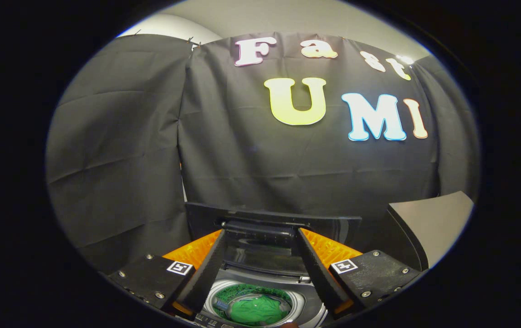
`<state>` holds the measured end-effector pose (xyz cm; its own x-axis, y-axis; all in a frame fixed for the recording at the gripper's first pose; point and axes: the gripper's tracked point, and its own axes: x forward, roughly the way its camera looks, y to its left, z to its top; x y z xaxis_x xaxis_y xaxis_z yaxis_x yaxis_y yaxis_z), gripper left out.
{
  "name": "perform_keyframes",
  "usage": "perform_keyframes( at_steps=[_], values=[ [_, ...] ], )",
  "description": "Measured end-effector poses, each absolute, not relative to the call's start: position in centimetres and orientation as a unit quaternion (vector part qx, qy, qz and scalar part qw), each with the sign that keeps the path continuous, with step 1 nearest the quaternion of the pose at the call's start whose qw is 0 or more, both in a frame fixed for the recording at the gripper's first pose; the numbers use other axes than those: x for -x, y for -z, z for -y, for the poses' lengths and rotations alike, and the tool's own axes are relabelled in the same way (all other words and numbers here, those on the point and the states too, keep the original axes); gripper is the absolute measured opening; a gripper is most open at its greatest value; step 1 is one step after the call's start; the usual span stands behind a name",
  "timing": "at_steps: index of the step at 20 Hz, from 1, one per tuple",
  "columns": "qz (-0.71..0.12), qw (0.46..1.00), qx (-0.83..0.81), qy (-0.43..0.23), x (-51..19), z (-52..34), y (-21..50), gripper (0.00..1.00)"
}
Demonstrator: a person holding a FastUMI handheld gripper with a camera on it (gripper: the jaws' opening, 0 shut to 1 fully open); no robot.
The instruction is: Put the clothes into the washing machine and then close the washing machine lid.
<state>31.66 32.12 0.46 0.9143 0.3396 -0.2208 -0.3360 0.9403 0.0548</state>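
Dark glossy hard-plastic lid (pixel 269 228) of the washing machine, raised, catching faint reflections along its smooth face. Rim of the washing machine tub opening (pixel 299 300): pale, smooth, satin sheen, probably plastic. Inside, crumpled bright green cloth garment (pixel 256 310), soft, matt, creased. Gripper (pixel 260 269), fingers spread wide apart and holding nothing: matt rigid finger housings, fine-grained texture, small shiny metal screw heads, square printed paper-like markers (pixel 180 268) stuck flat. Ribbed orange plastic panels (pixel 329 248) behind the fingers, slightly glossy. Black booth wall cloth (pixel 242 159): matt woven fabric, folds and horizontal creases. Grey flat panel (pixel 433 223) beside the machine: smooth, dull finish, material unclear.
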Motion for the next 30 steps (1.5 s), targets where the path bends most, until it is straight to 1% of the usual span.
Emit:
perform_keyframes(
  at_steps=[7, 16, 23, 26, 29, 30],
  values=[
    [-0.100, 0.984, -0.008, -0.150, -36.6, -33.5, -3.3, 0.95],
    [-0.115, 0.985, -0.008, -0.126, -42.3, -35.0, -3.2, 0.95],
    [-0.162, 0.981, -0.020, -0.101, -45.0, -35.5, -1.3, 0.95],
    [-0.193, 0.977, 0.001, -0.095, -44.7, -35.3, 0.9, 0.95],
    [-0.234, 0.967, -0.017, -0.096, -43.2, -35.3, 3.2, 0.95],
    [-0.220, 0.971, -0.024, -0.094, -43.6, -35.2, 3.0, 0.96]
  ],
)
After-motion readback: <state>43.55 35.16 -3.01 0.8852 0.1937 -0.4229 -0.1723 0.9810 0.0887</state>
